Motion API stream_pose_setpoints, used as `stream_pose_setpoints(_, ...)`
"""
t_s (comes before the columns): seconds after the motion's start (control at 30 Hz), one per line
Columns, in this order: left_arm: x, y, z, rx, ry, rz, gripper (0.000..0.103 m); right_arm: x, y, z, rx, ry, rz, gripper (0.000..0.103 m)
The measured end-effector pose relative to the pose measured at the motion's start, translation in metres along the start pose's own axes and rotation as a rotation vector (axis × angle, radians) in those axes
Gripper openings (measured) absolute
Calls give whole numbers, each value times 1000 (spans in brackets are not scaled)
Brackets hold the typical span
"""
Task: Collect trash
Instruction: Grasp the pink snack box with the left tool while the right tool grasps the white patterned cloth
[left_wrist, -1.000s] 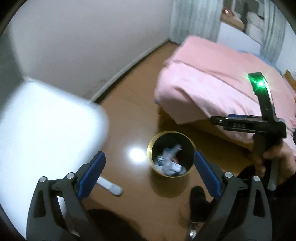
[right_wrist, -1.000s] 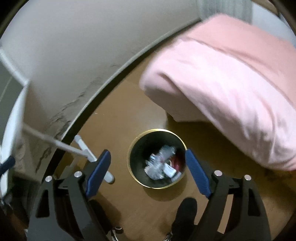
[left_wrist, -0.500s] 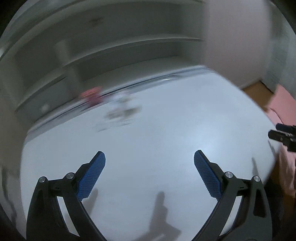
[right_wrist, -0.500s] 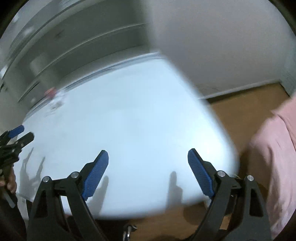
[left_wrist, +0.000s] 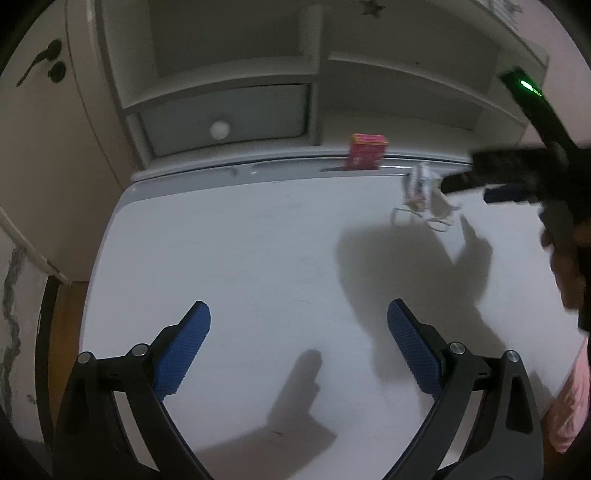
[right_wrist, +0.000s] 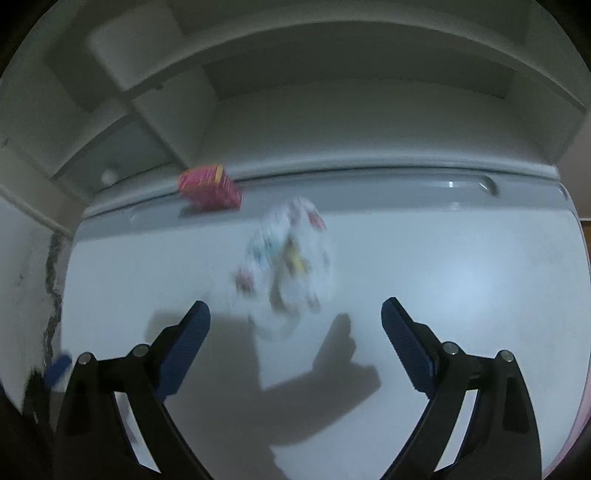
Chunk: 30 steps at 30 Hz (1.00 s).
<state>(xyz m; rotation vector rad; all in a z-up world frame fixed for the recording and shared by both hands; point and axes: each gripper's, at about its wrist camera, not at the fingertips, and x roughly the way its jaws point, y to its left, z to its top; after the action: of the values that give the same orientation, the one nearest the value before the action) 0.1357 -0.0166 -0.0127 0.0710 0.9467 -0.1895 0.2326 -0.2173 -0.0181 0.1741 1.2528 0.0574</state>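
Evidently the crumpled wrapper (right_wrist: 286, 258) on the white tabletop (right_wrist: 461, 288) near a pink box (right_wrist: 208, 192) looks light and crushable (pinch its bunched middle), while the empty right tool (right_wrist: 295, 332) is opening wide above it.

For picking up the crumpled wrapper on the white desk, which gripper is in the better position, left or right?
Right. The crumpled wrapper lies just ahead of the right gripper, whose empty jaws are opening. The left gripper faces bare white desk, the wrapper far off to its right.
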Motion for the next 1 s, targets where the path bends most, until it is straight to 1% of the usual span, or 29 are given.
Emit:
stream_pose_setpoints(0.03,2,2,1,-4,4,1,94,10,6,10,-1,31,-13,91)
stream_pose_setpoints(0.13,10,9,10,-14,8,6,94,27,14,29,7,81,-54,91)
stream_pose_setpoints(0.2,17,8,18,-14,8,7,94,34,20,36,-1,99,-54,90)
stream_pose_setpoints(0.23,19,7,20,-14,10,7,94,37,23,37,-9,108,-56,87)
stream_pose_setpoints(0.3,26,7,28,-16,9,6,94,42,27,36,-19,121,-63,71)
stream_pose_setpoints(0.33,30,6,32,-17,7,4,94,45,28,35,-25,134,-63,69)
stream_pose_setpoints(0.37,33,4,37,-21,6,3,94,45,30,34,-38,125,-72,55)
stream_pose_setpoints(0.4,36,2,41,-22,5,-3,94,44,33,33,-53,113,-85,45)
stream_pose_setpoints(0.43,39,-1,45,-20,6,-7,94,42,33,32,-61,110,-72,27)
stream_pose_setpoints(0.47,42,-6,50,-15,6,-8,94,40,32,31,-62,112,-53,20)
stream_pose_setpoints(0.5,47,-10,56,-6,2,-5,94,36,30,28,-65,104,-38,19)
stream_pose_setpoints(0.6,60,-28,73,20,-13,13,94,15,20,20,-83,45,-34,18)
stream_pose_setpoints(0.73,84,-55,100,34,-34,33,94,-5,0,11,-71,15,-15,18)
stream_pose_setpoints(0.8,98,-69,115,26,-35,12,94,-12,-10,4,-70,11,-10,18)
stream_pose_setpoints(0.83,104,-74,120,21,-38,10,94,-17,-21,-1,-67,11,-10,18)
stream_pose_setpoints(1.0,137,-86,142,8,-4,54,93,-28,-45,-16,-52,2,-8,18)
